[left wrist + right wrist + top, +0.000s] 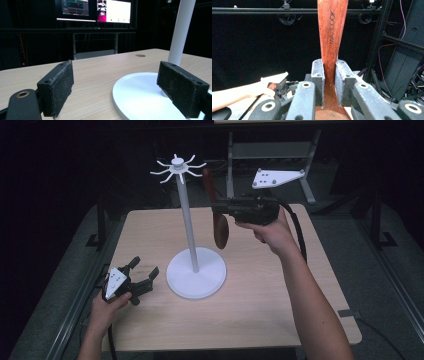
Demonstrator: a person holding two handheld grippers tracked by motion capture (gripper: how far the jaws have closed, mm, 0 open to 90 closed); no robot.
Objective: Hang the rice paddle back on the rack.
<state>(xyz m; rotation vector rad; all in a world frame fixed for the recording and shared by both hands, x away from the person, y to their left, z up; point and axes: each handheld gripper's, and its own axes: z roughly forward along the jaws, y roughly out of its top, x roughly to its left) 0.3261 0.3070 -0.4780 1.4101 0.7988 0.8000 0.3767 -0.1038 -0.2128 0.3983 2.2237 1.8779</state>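
Right tool grips the wooden spoon at centre frame; next, hook its handle onto the rack; left tool gapes

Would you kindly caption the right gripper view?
Right tongs clamp an upright wooden spoon by its handle.

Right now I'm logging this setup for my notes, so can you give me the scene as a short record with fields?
surface: wooden table
stand: white rack, round base, hooks on top
held item: reddish wooden spoon, upright, bowl end down
right gripper: shut on the spoon's neck, raised beside the rack's pole
left gripper: open, nothing between the pads, low by the rack's base
lettering on spoon: MAXCOOK
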